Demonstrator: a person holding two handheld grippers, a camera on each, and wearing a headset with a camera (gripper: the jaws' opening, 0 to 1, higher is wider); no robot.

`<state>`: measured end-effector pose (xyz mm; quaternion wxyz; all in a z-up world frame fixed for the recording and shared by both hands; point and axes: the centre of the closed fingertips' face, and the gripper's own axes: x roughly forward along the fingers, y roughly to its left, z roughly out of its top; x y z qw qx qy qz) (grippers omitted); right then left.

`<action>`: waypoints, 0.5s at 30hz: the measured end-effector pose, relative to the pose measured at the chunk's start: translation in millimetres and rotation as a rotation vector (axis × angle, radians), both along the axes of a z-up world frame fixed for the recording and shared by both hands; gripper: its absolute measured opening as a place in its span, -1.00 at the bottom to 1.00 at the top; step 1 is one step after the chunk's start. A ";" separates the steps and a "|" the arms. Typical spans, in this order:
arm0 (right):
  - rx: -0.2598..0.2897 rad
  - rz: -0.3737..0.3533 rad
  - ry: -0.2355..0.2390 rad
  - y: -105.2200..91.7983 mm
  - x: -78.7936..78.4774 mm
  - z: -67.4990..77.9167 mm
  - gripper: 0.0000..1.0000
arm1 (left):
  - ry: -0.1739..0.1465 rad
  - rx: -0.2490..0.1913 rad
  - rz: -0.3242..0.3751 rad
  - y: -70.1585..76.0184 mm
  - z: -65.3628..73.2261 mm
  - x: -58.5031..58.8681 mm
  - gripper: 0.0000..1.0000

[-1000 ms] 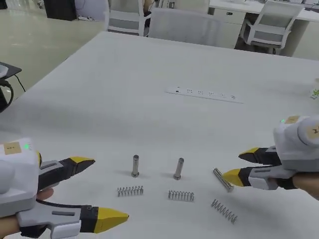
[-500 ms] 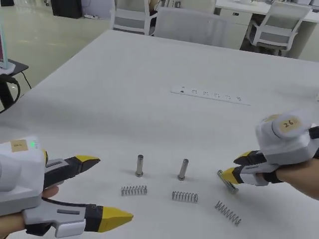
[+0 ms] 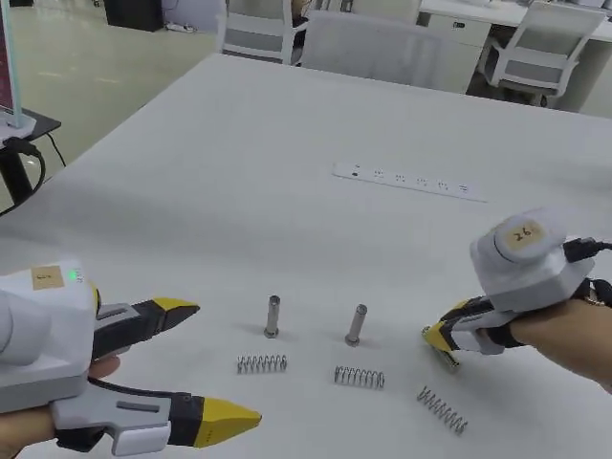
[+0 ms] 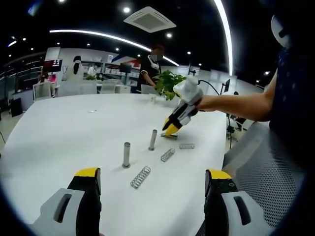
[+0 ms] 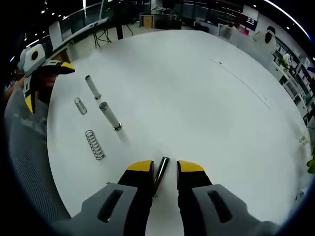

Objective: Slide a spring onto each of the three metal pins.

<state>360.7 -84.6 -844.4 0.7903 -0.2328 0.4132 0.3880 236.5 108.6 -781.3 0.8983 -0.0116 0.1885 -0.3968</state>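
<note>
1. Right tool (image 5: 160,166) (image 3: 435,335): jaws drawn close but apart, one on each side of the lying pin (image 5: 160,169) (image 3: 442,352). A gap shows beside the pin in the right gripper view, so no pinch is seen.
2. Lying pin: flat on the counter (image 3: 287,191), long axis running along the jaws, its far end poking out just past the tips.
3. Ahead and left of the right tool's tips: the middle pin (image 3: 357,324) (image 5: 110,116) stands upright on its wider base, axis vertical.
4. Beyond it, farther from the right tool: the far pin (image 3: 273,316) (image 5: 93,87), also upright.
5. No spring is on any pin. All three lie flat on the counter on the person's side of the pins.
6. Near spring (image 3: 442,408): just beside the right tool, axis slanted.
7. Middle spring (image 3: 360,377) and far spring (image 3: 261,363): axes side to side in the head view, each in front of an upright pin, not touching it.
8. Left tool (image 3: 218,363) (image 4: 152,174): jaws spread wide over bare counter, well apart from the pins, pointing at the far spring.
9. Power strip (image 3: 411,182): farther out on the counter, beyond the pins.
</note>
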 end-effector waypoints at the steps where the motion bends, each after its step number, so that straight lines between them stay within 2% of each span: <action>1: -0.006 -0.001 0.003 0.1 -0.2 -1.2 -0.70 | 0.000 0.000 -0.001 -0.1 -0.1 0.0 0.68; 8: -0.034 -0.016 0.035 -0.9 -0.1 -8.5 -0.82 | -0.002 -0.002 -0.005 -0.9 0.0 -0.5 0.67; 15: -0.055 -0.034 0.046 2.2 3.5 -9.8 -0.83 | -0.004 -0.004 -0.006 -1.1 0.6 -0.5 0.67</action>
